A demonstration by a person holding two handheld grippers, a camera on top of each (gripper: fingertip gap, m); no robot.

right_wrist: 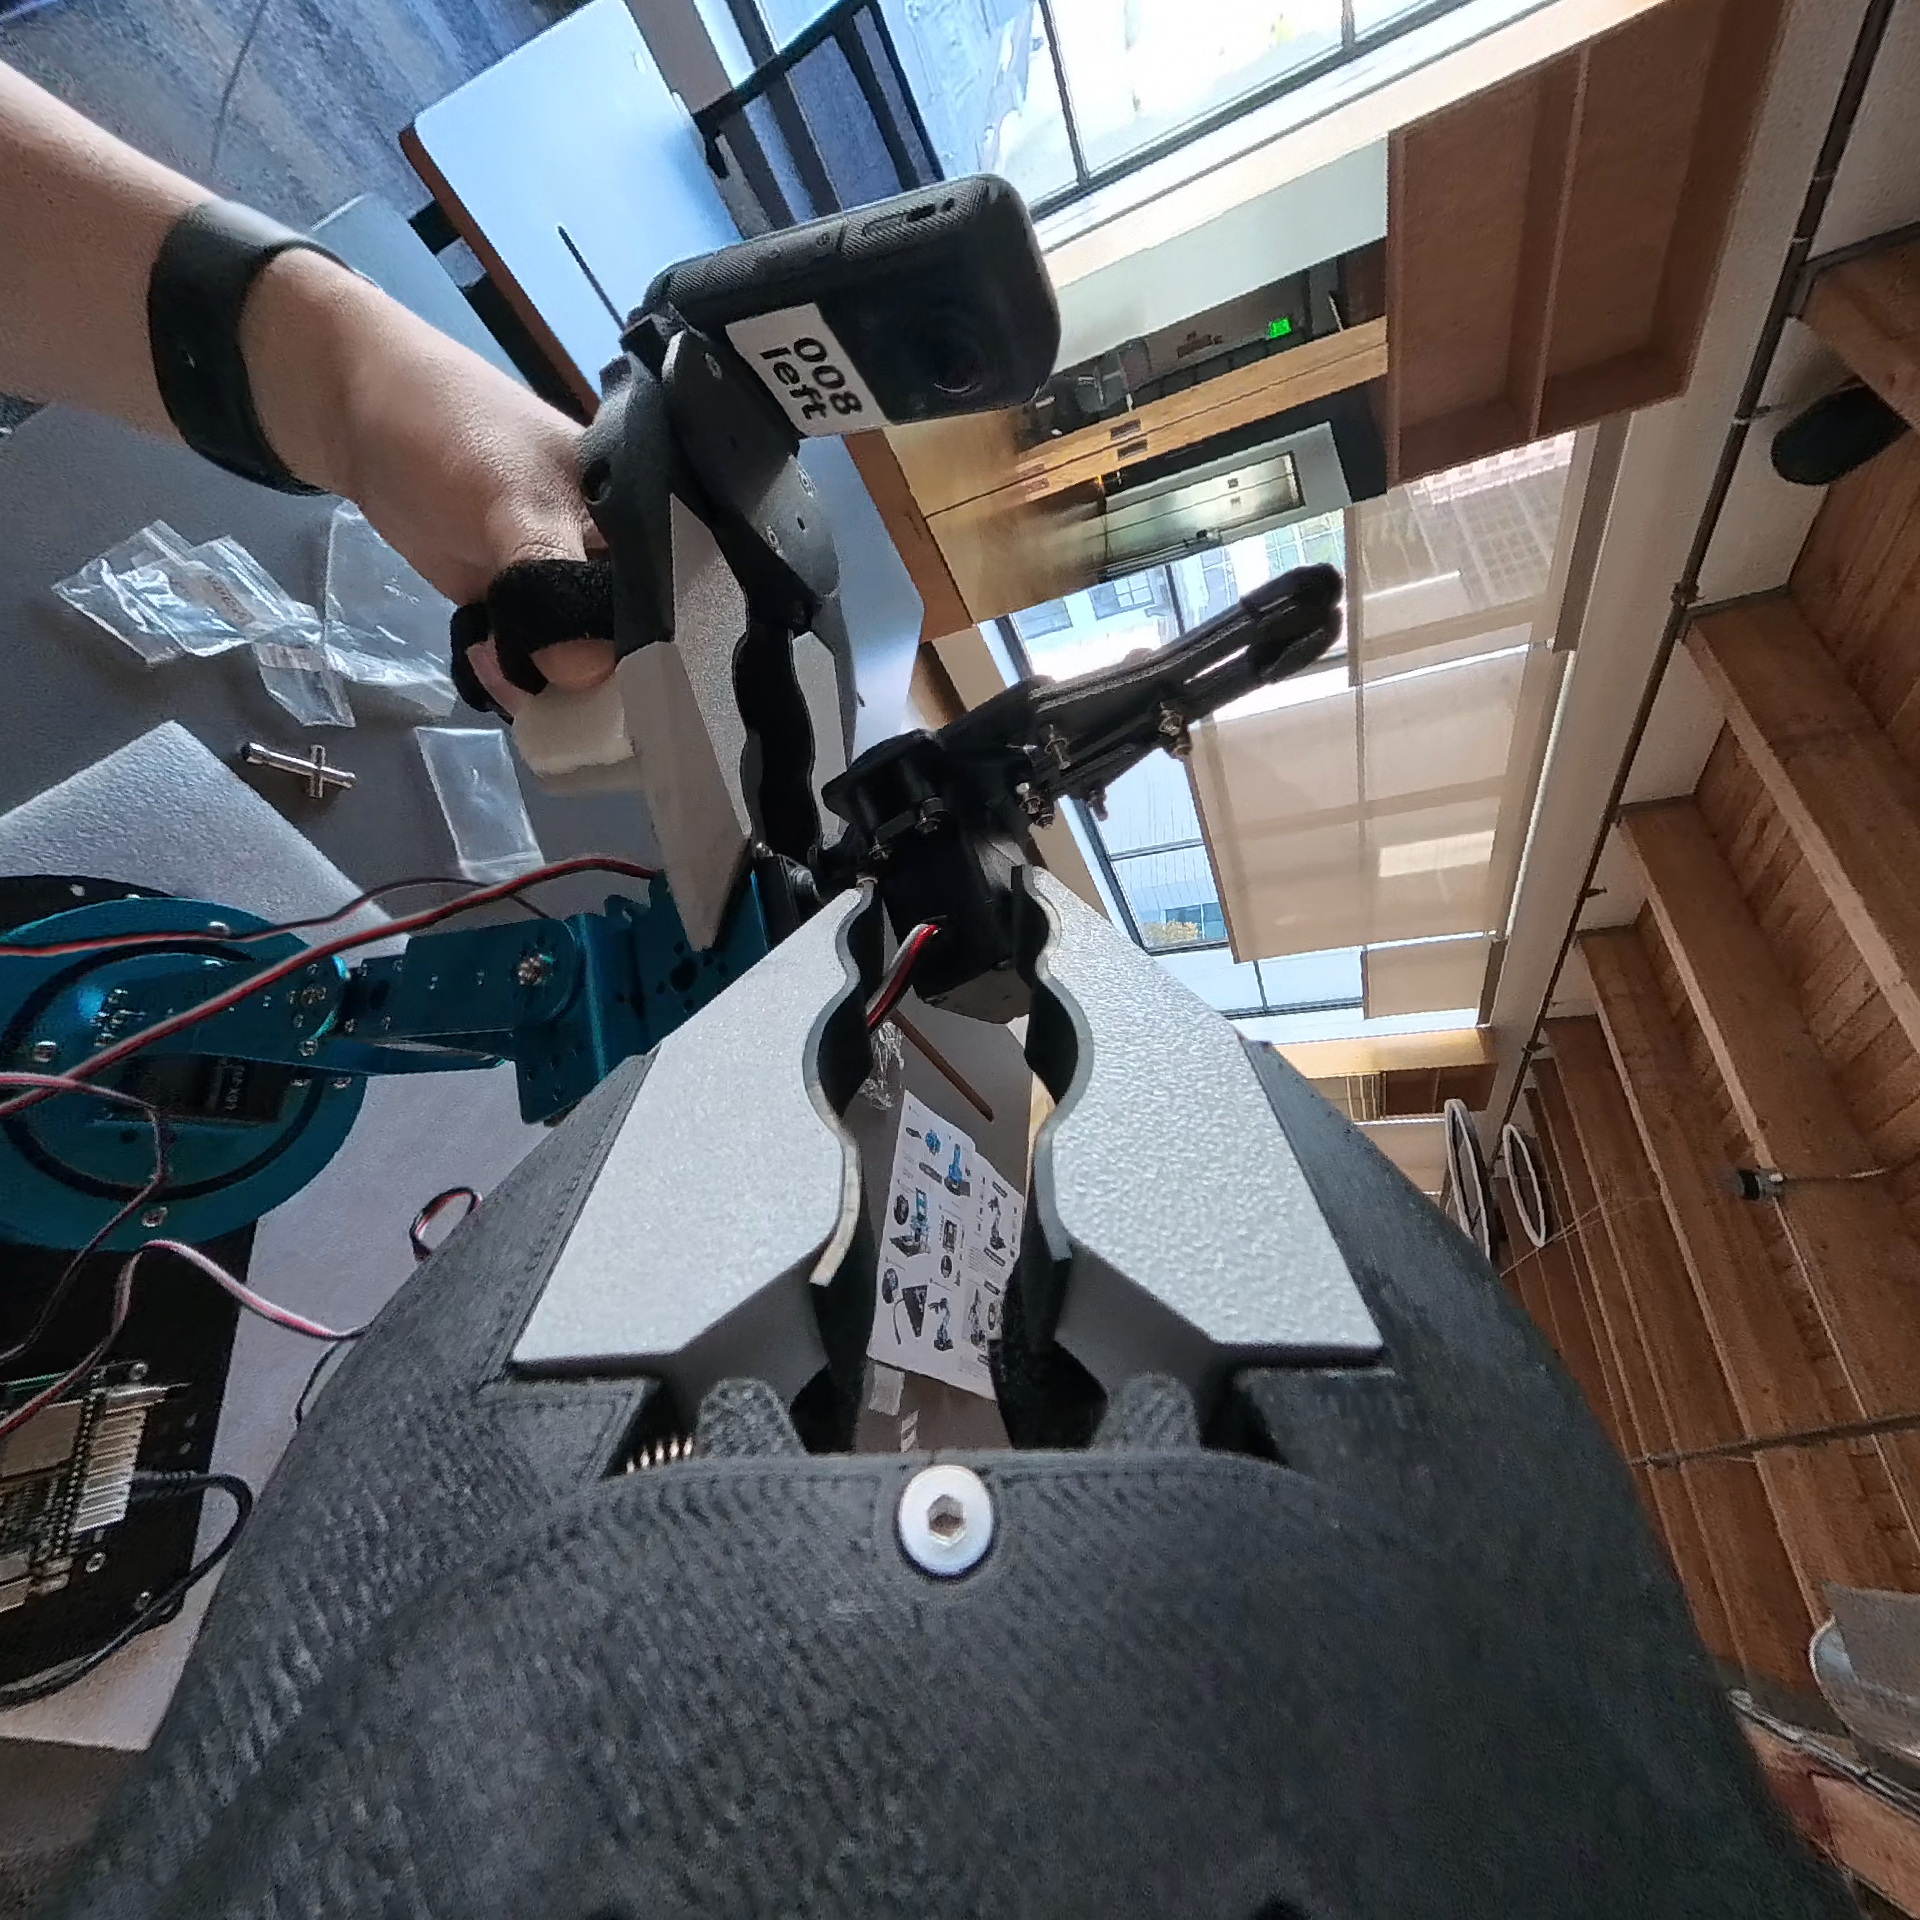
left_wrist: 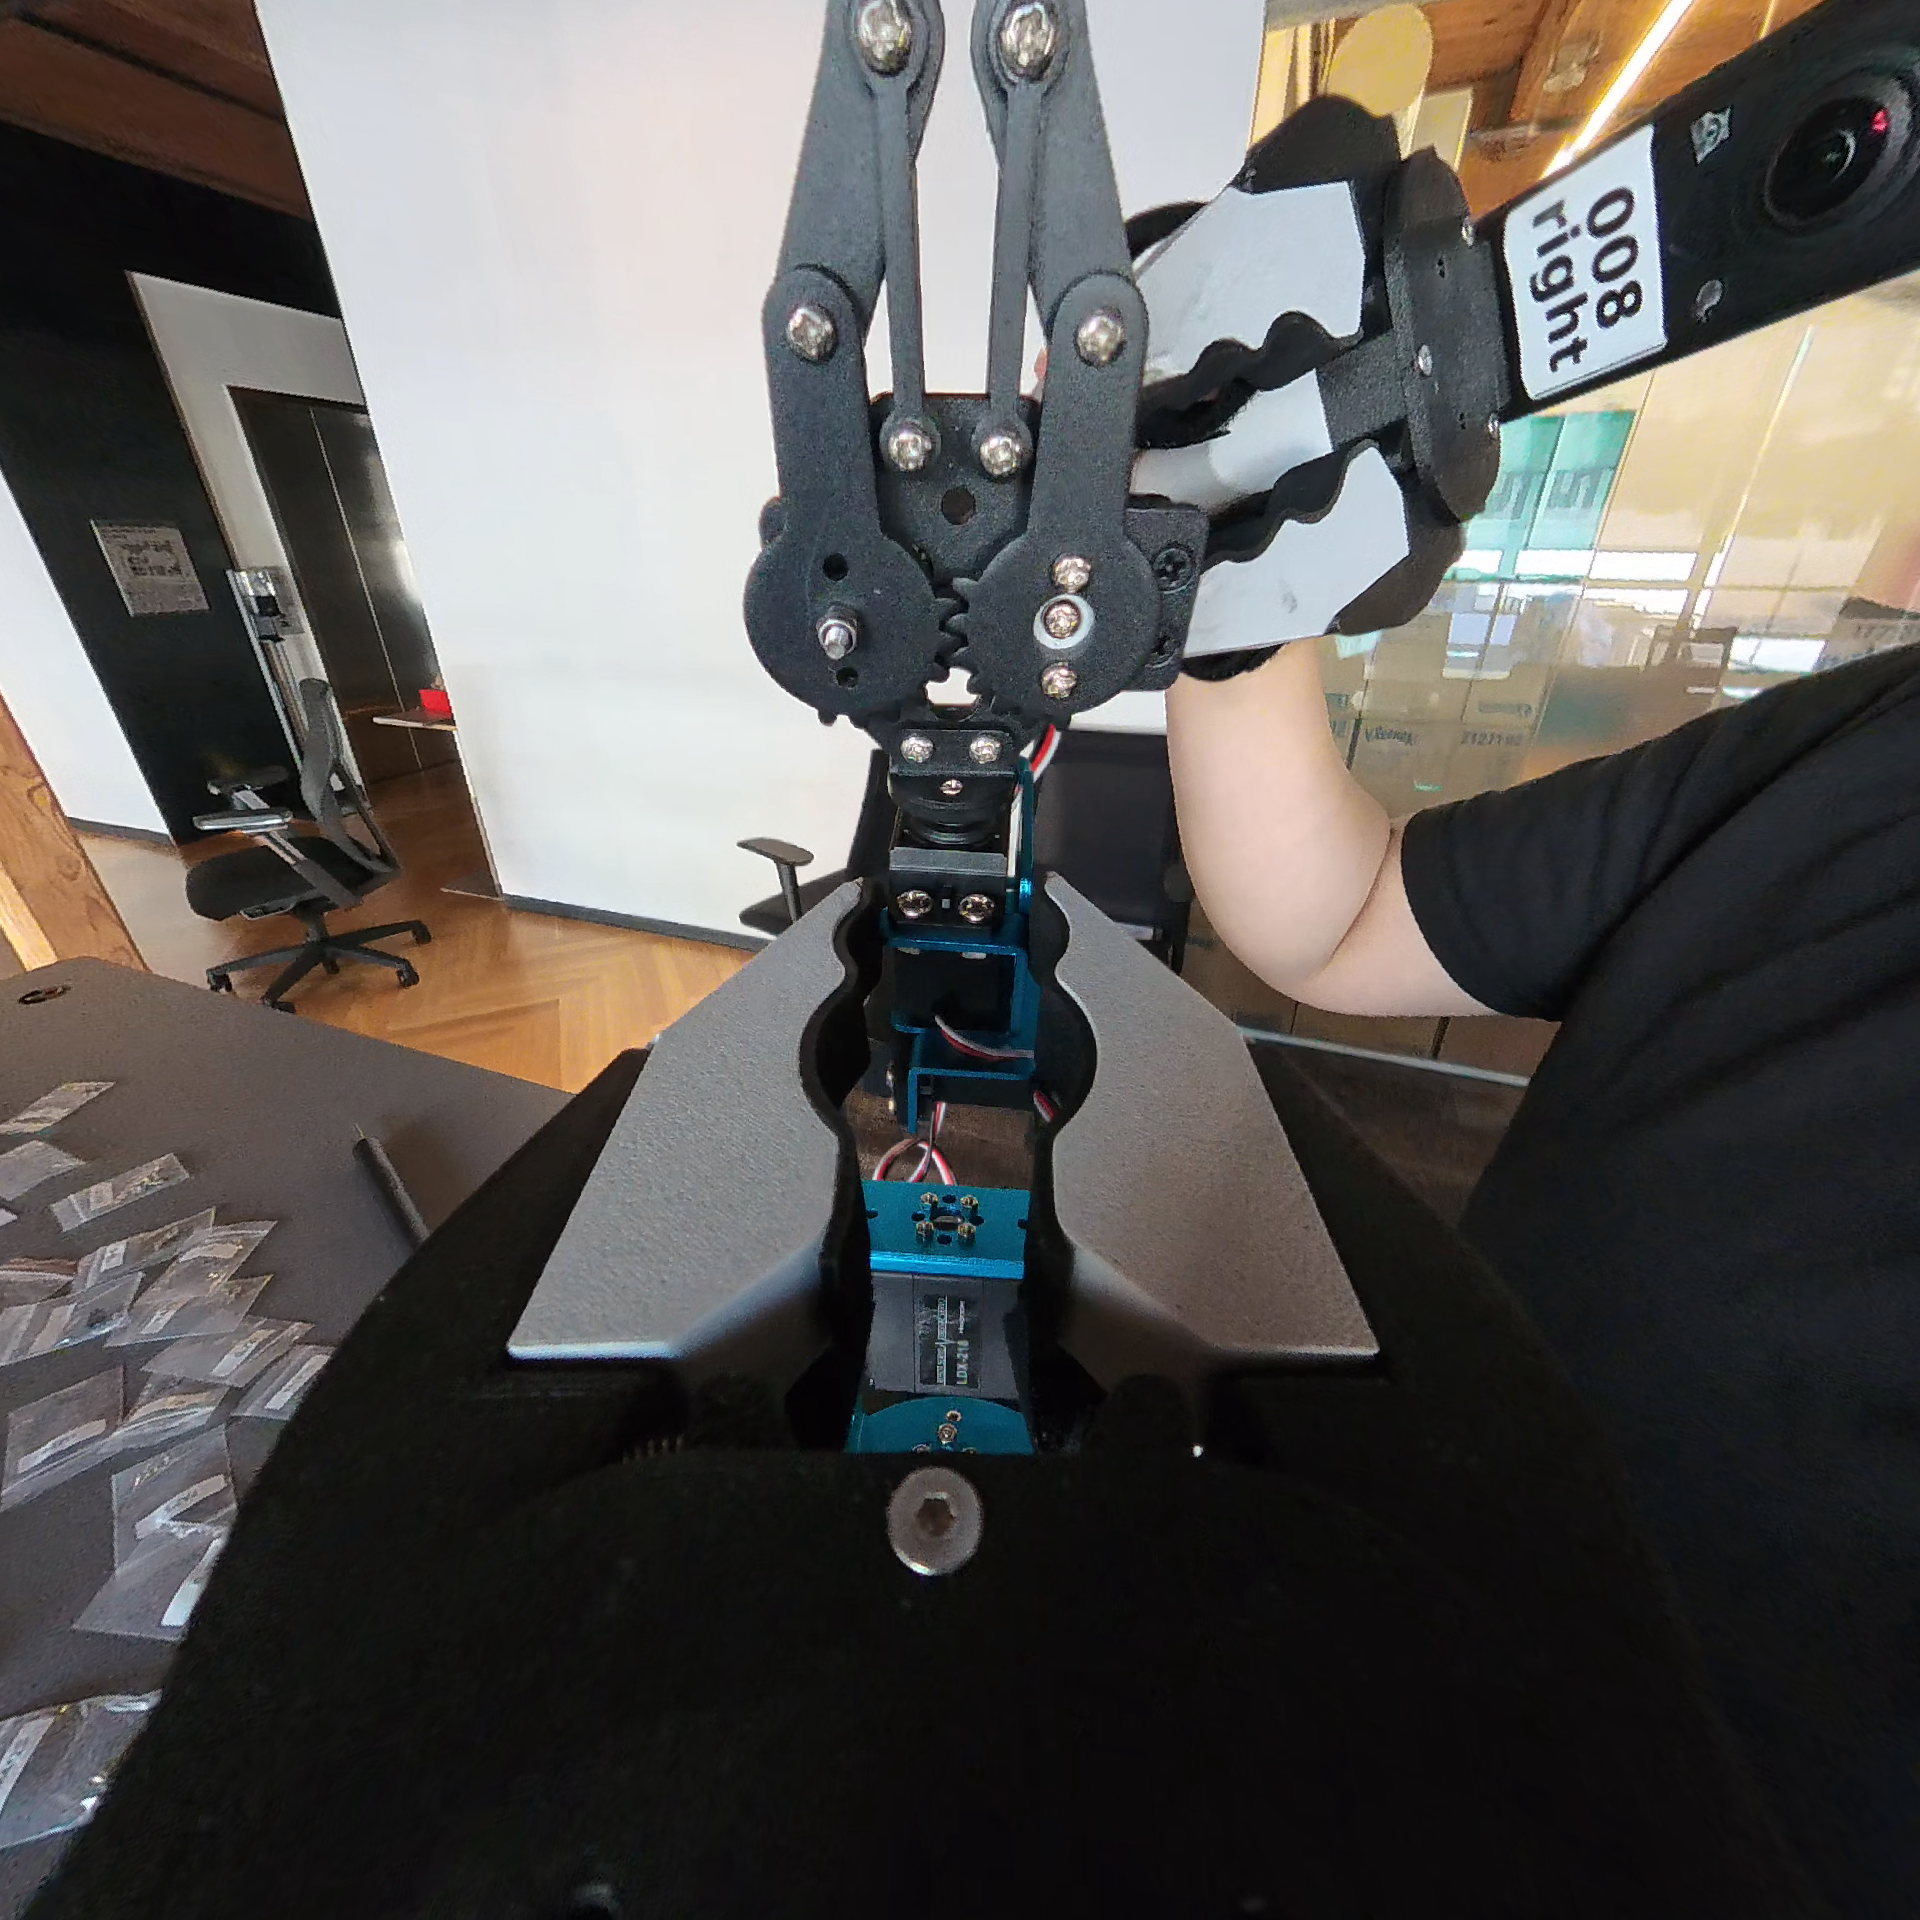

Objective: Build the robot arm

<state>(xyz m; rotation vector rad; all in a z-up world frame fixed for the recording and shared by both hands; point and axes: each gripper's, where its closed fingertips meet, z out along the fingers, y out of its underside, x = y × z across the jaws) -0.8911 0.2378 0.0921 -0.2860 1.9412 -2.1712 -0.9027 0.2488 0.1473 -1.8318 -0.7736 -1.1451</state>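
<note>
Two tools grip our small blue robot arm (right_wrist: 457,987): left tool (left_wrist: 940,997) clenched round its wrist bracket, right tool (right_wrist: 940,935) clenched on its black claw servo (right_wrist: 961,883). Beside them, parts bags (left_wrist: 156,1309) litter the counter (left_wrist: 260,1081).

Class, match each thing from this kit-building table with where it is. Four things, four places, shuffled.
Things:
1. blue robot arm
2. black claw
3. cross-shaped wrench
4. instruction sheet

Places:
A. on the grey table beside clear bags
B. right gripper closed around its base
C. flat, seen through the gap between the right gripper's fingers
D. clamped in the left gripper

Pairs: 1-D, 2-B, 3-A, 4-C
</note>
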